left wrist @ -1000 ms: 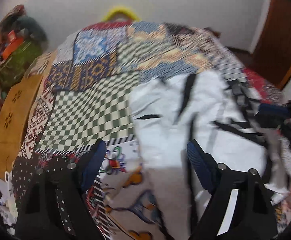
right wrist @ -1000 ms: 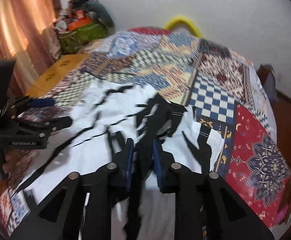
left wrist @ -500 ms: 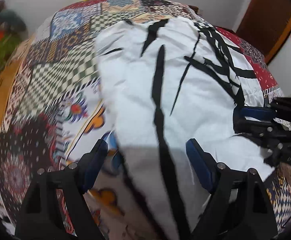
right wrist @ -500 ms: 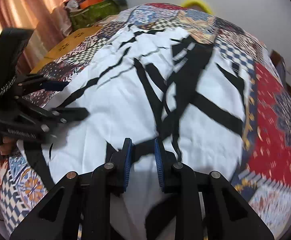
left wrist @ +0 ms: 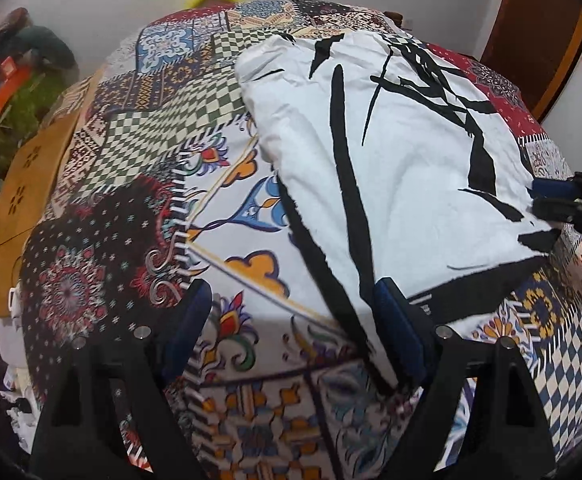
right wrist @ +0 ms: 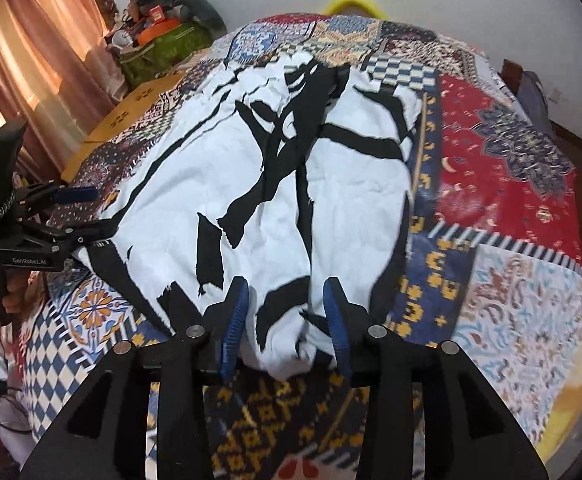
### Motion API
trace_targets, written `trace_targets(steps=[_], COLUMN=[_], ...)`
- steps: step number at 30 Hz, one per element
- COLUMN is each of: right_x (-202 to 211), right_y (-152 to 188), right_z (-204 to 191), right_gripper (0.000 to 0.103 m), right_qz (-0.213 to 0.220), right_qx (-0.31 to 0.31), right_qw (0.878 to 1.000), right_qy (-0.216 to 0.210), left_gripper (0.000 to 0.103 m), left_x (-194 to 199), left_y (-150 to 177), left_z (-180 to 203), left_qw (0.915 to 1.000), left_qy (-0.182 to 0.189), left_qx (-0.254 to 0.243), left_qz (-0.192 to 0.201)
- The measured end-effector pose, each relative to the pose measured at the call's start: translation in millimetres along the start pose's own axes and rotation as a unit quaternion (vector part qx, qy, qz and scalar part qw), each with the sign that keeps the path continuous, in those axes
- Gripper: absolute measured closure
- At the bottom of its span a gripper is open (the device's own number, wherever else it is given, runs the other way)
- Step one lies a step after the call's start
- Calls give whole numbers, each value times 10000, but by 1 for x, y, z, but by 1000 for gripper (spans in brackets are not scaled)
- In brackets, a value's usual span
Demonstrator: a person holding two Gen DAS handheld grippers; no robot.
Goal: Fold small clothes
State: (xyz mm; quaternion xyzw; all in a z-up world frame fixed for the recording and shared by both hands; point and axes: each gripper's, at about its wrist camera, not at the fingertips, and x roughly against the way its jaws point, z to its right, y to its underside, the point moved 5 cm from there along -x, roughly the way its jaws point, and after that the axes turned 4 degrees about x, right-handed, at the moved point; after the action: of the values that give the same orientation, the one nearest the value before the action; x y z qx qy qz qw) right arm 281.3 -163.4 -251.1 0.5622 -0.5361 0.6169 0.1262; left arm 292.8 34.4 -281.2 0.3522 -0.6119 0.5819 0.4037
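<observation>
The garment (right wrist: 283, 200) was matt white cloth, lightly creased, with flat black printed streaks. Under it lay a matt printed patchwork bedspread (right wrist: 511, 168). Each gripper's (right wrist: 285, 320) fingers (left wrist: 395, 328) were matt black plastic with ribbed blue pads and shiny metal screws. At ten o'clock hung softly sheened curtains (right wrist: 31, 60).

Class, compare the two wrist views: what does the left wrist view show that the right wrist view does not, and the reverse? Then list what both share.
Only the left wrist view: a brown door at the far right, and the left tongs seen along their own fingers, standing open.

Only the right wrist view: pink curtains, and the bed's red patch.

Both: the white garment with black streaks spread on the patchwork quilt, the yellow hoop beyond the bed, the clutter pile by the wall, and the right tongs, open over the garment's near edge.
</observation>
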Motion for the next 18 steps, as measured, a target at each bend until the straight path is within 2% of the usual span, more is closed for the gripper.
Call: trace_targets(steps=[3,6,9,11,13,18], right_x=[16,34,45,44,34,-13], right_y=[-6,-17,-32,-44,-51,-57], right_z=[2,8,19,27,34,48], right_gripper=[64,36,18,14,11,12], right_qz=[234,576,936,1063,1014,522], right_qx=[-15,-124,-332,-492,-621,-957], right_qw=[9997,9981,9946,9925,9923,9940], right_qy=[38,163,312,350,335,-3], left_gripper=[20,20,18,17,17,17], left_x=[17,36,42,35,19,-33], left_y=[-8,-30,-51,-62,-71,-75], left_z=[-9,-21,-29,-33,-32,-29], left_qw=[9997,9976,9953,9945,9939,9893], left_qy=[-36,-10,111,194,375,806], left_qx=[194,452,664,788,901,1210], left_qz=[160,520,694,668,517,-128])
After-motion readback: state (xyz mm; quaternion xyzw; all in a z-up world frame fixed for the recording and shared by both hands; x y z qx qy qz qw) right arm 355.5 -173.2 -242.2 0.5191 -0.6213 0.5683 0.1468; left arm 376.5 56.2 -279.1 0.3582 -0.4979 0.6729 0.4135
